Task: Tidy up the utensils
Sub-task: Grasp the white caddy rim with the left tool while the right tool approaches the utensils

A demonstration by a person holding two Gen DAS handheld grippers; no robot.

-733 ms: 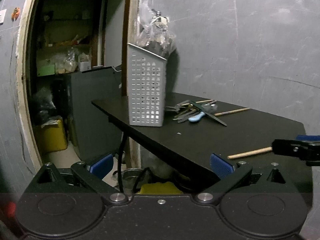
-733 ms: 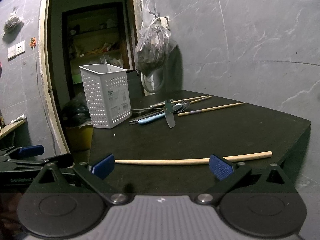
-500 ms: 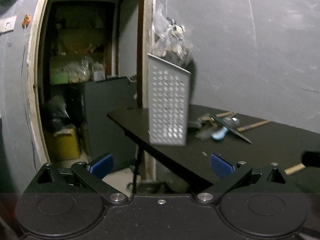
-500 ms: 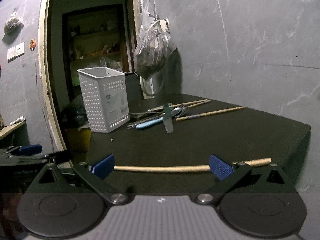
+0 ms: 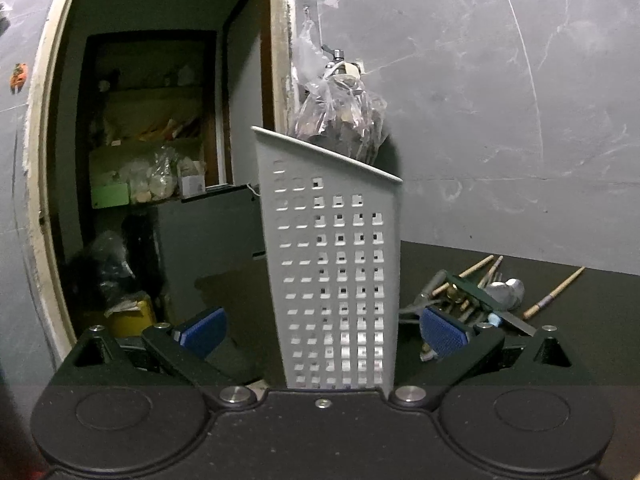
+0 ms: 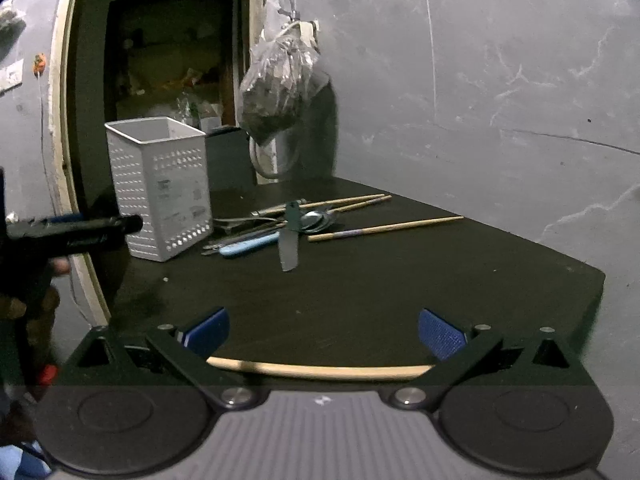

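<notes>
A white perforated utensil holder [image 5: 336,272] stands on the dark table [image 6: 400,288]; it also shows in the right wrist view [image 6: 160,188]. My left gripper [image 5: 323,330] is open, its blue pads on either side of the holder's lower part, not touching. To the holder's right lies a pile of utensils [image 6: 280,228]: a knife [image 6: 289,236], a blue-handled tool [image 6: 248,245], spoons, chopsticks. My right gripper [image 6: 323,332] is open above a long wooden chopstick [image 6: 320,370] near the table's front edge.
A plastic bag [image 6: 280,88] hangs on the grey wall behind the table. A single chopstick [image 6: 384,227] lies right of the pile. An open doorway with shelves [image 5: 148,152] is at the left. The left gripper's arm [image 6: 72,228] reaches in beside the holder.
My left gripper has moved right and forward to the holder, which now stands between its fingers. My right gripper has come lower and closer over the long chopstick.
</notes>
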